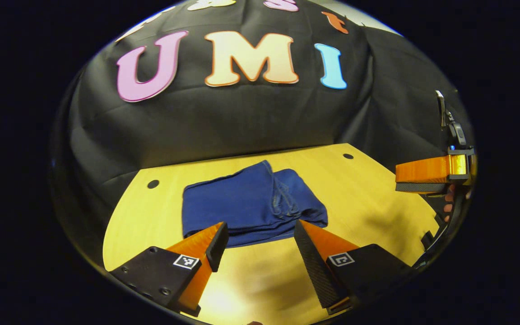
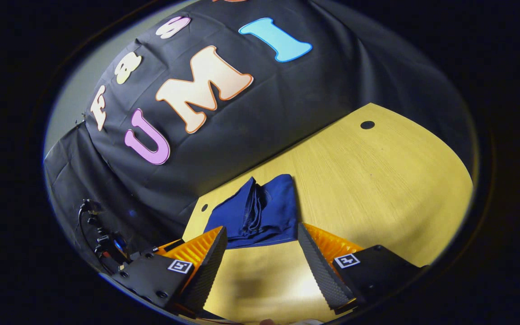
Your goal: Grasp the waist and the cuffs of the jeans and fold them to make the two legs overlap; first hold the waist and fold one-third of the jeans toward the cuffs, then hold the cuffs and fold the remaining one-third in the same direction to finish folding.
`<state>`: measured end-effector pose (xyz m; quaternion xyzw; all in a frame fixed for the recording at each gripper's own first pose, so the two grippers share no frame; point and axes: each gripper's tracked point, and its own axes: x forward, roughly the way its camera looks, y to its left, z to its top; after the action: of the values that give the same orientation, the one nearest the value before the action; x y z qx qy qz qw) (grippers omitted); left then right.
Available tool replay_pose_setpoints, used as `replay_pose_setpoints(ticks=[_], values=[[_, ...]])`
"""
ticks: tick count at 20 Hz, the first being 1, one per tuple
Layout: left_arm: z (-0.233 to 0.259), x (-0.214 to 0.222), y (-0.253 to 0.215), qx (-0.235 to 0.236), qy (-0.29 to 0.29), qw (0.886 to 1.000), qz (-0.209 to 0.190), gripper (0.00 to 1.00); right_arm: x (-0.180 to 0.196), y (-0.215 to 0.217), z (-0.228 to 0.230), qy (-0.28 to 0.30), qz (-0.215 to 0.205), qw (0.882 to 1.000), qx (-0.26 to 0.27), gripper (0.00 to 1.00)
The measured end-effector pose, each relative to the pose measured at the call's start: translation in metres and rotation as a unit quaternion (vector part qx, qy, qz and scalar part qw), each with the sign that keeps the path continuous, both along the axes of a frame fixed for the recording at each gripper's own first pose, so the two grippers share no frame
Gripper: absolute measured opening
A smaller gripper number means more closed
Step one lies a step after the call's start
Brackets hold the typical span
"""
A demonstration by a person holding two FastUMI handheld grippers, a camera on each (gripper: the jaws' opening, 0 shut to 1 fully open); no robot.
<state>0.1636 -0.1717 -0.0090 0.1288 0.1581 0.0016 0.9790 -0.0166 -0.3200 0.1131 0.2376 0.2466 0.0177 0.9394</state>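
The blue jeans (image 1: 253,203) lie folded into a compact bundle on the yellow wooden table (image 1: 368,203), near its far edge. My left gripper (image 1: 260,232) hovers open just in front of the bundle, nothing between its fingers. At the right rim of the left gripper view the right gripper (image 1: 431,176) is held up by a hand. In the right gripper view the folded jeans (image 2: 260,212) sit ahead, and my right gripper (image 2: 260,234) is open and empty, apart from the cloth.
Black cloth (image 1: 242,122) hangs right behind the table's far edge. Small dark holes (image 1: 153,183) (image 1: 348,156) mark the tabletop's far corners. A black cable and connectors (image 2: 102,234) show at the left in the right gripper view. Bare tabletop (image 2: 377,180) spreads right of the jeans.
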Motion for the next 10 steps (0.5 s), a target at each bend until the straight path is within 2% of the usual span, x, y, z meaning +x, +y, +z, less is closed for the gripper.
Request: replay_pose_setpoints(ticks=[4,10], values=[[0.008,-0.018,0.013,-0.036,-0.012,0.999,0.003,0.91,-0.018,0.015,0.01,-0.021,-0.016,0.999,-0.018,0.97],[0.012,-0.025,0.019,-0.042,-0.01,0.999,-0.019,0.89,-0.038,0.023,0.012,-0.027,-0.048,0.998,-0.017,0.98]])
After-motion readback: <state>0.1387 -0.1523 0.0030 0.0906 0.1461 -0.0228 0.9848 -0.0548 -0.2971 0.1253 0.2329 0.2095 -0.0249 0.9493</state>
